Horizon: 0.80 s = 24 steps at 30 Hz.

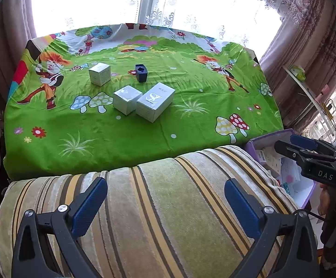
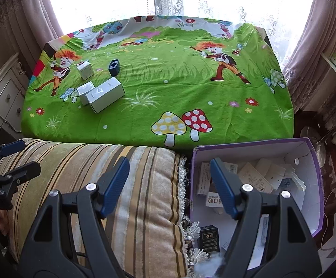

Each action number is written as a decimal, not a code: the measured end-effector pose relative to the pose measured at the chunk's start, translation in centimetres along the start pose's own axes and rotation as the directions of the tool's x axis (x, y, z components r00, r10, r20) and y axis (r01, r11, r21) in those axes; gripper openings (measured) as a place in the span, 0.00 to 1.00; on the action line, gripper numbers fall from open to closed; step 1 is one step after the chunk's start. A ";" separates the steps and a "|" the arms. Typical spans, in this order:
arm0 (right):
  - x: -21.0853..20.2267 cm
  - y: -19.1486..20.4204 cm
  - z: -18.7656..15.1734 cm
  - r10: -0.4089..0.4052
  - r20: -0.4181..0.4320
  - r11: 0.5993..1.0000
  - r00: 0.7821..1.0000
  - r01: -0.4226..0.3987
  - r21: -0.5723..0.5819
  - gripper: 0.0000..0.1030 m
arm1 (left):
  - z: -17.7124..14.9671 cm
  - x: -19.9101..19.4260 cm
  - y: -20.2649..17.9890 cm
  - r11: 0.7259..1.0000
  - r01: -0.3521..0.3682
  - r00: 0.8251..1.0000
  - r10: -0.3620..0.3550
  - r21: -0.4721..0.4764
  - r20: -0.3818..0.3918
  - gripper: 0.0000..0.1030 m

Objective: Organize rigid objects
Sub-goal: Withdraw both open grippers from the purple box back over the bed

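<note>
Three white boxes and a small dark blue box stand on the green cartoon cloth of the table (image 1: pixel 121 143). The largest white box (image 1: pixel 155 102) touches a smaller white box (image 1: pixel 127 99); a third white box (image 1: pixel 99 74) and the dark blue box (image 1: pixel 141 72) stand farther back. The same boxes show in the right wrist view: large (image 2: pixel 105 97), small (image 2: pixel 86 92), third (image 2: pixel 85 70), blue (image 2: pixel 114 67). My left gripper (image 1: pixel 165 192) is open and empty above a striped cushion (image 1: pixel 158 208). My right gripper (image 2: pixel 170 173) is open and empty over the cushion's edge and a purple box (image 2: pixel 311 162).
The purple box holds several small packages (image 2: pixel 255 178) and stands right of the cushion, below the table's front edge. A white drawer cabinet (image 2: pixel 3 102) stands to the left, a shelf (image 1: pixel 306 85) to the right. Curtains and a bright window lie behind the table.
</note>
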State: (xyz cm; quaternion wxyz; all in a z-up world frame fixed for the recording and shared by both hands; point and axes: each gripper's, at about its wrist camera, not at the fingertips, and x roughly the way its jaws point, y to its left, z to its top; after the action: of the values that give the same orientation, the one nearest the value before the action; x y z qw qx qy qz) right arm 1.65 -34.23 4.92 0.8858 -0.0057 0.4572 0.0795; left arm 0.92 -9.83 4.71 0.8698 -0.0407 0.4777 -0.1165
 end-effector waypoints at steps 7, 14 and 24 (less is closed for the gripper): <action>2.4 3.4 2.1 0.030 -0.034 0.996 0.999 -0.032 -0.078 0.73 | 2.2 1.4 3.5 0.999 -0.006 1.000 0.006 -0.032 -0.017 0.91; 5.3 6.9 4.4 0.047 -0.071 0.986 0.996 -0.058 -0.157 0.75 | 4.7 3.3 6.5 0.998 -0.011 0.999 0.009 -0.055 -0.031 0.91; 9.5 10.1 8.9 0.089 -0.114 0.964 0.989 -0.115 -0.242 0.77 | 10.1 6.6 10.6 0.996 -0.054 0.998 0.052 -0.065 -0.033 0.91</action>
State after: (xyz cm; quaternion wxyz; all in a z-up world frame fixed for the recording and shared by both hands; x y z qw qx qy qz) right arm 12.74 -22.23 3.03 0.8483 -0.0968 0.4882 0.1810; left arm 14.57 -1.53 2.82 0.8631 -0.0551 0.4959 -0.0782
